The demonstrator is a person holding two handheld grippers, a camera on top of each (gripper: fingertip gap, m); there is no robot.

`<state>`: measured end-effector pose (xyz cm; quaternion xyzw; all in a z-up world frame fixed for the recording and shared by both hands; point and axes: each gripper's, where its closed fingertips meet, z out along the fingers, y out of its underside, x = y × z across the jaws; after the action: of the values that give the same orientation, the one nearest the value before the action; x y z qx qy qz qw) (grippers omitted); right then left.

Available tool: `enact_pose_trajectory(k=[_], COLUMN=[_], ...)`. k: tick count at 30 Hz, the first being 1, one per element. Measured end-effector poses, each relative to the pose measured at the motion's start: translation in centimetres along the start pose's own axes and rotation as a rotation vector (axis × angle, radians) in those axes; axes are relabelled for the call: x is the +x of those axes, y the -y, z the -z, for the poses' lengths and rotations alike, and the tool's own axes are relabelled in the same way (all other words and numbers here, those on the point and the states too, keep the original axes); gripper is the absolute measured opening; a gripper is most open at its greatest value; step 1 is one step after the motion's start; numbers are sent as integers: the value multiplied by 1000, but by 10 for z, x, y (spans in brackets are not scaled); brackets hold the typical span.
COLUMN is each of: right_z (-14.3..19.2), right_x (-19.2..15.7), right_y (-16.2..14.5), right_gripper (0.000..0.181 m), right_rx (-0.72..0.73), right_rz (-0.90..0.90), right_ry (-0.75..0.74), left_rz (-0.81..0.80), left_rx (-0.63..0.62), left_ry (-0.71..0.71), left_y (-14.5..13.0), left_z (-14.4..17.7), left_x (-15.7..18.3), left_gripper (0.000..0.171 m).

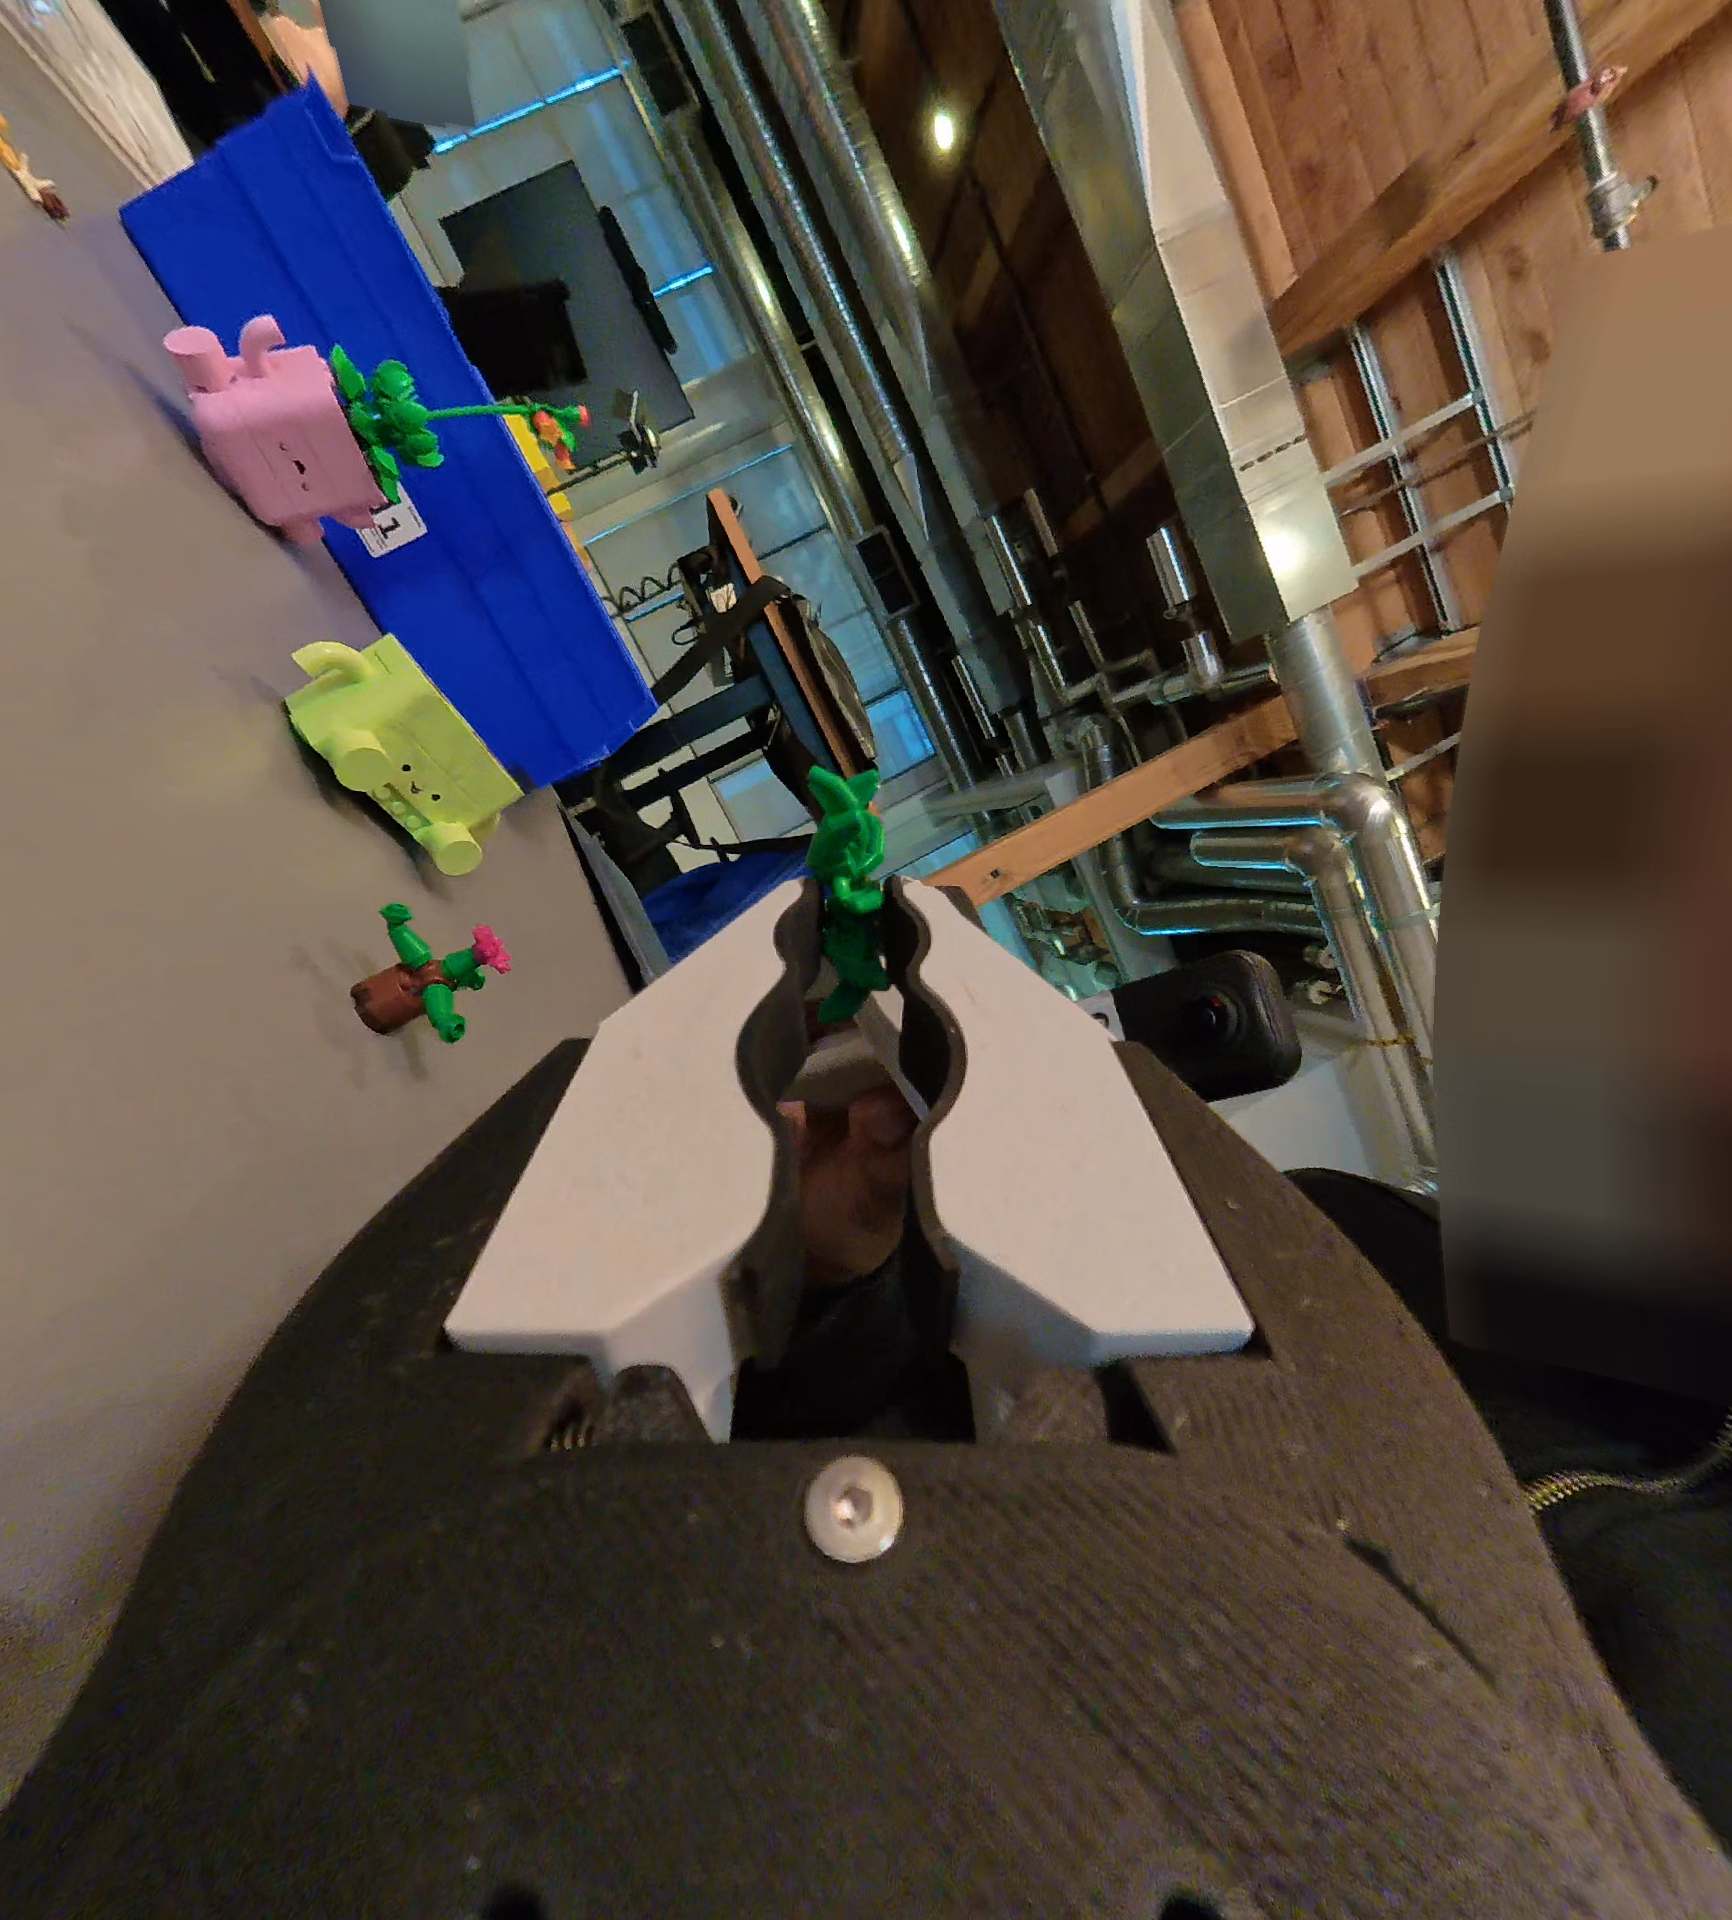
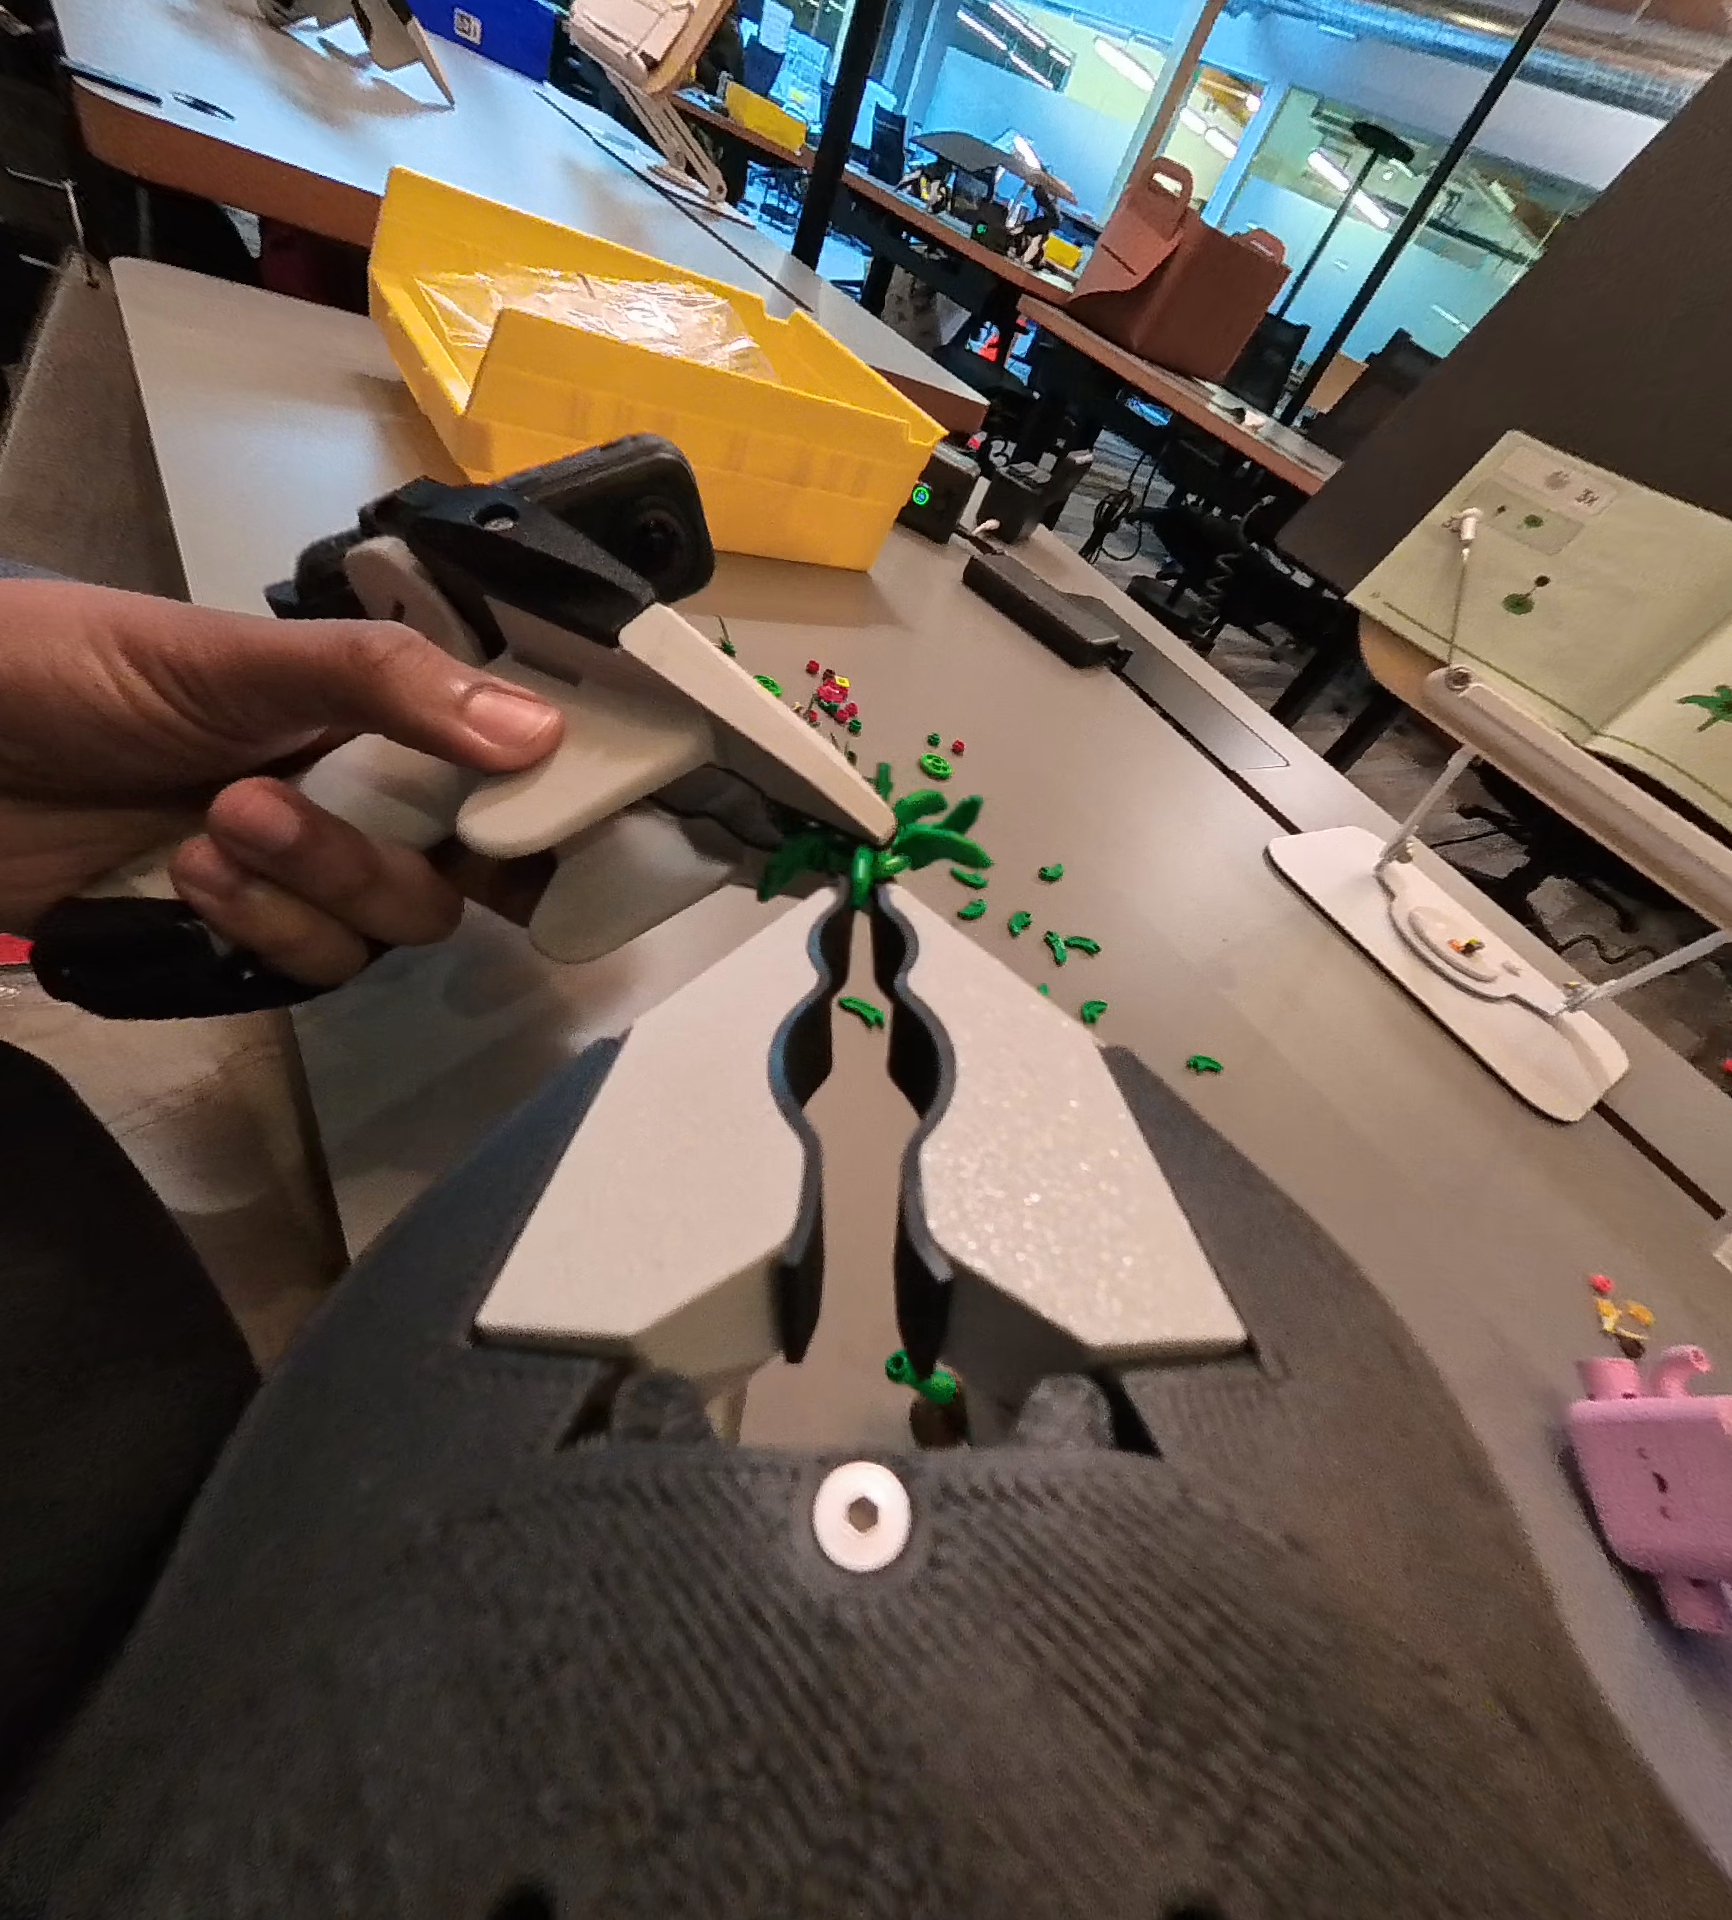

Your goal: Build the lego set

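A green leafy lego plant [image 1: 846, 868] sits pinched between the tips of my left gripper [image 1: 849, 896], which is shut on it. In the right wrist view the same plant [image 2: 929, 831] is held in the air above the grey table [image 2: 1205, 883]. My right gripper [image 2: 857, 902] is shut on its lower stem. The left gripper [image 2: 877, 831], held by a hand [image 2: 166, 748], grips the plant from the upper left. Several loose green leaf pieces [image 2: 1023, 920] lie on the table beyond.
A pink pot with a plant [image 1: 270, 436] [image 2: 1672, 1486], a lime pot [image 1: 405, 743] and a small brown pot with a cactus [image 1: 420, 982] stand on the table. A blue bin [image 1: 374, 416], a yellow bin [image 2: 633, 395] and an instruction booklet on a stand [image 2: 1620, 644] are around. Left and right tips are no more than a few centimetres apart. Both grippers' tips are roughly 20 centimetres from the lime pot [image 1: 405, 743].
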<state>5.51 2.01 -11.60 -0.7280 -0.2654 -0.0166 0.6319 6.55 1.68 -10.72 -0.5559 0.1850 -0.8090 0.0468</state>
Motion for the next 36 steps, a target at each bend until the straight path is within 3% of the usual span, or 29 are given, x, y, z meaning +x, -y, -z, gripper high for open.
enact_pose_trajectory(k=[7,12,18,27,36], right_z=[4,10,17,16,15], right_x=[1,-1,-6,-19,-20], right_y=[2,-1,-5,-20,-22], right_gripper=[0,0,0,0,0], right_rx=[48,84,67,-46,-44], right_rz=[-42,-132,-82,142,122], right_ry=[40,154,243,292,322], left_rz=[24,78,125,85,56], left_rx=[-25,-111,-269,-337,-397], left_ry=[-50,-49,-44,13,44], left_y=[0,-9,-25,-31,-31], left_z=[4,7,8,5,15], left_x=[7,2,-1,-10,-13], left_gripper=[27,33,40,22,15])
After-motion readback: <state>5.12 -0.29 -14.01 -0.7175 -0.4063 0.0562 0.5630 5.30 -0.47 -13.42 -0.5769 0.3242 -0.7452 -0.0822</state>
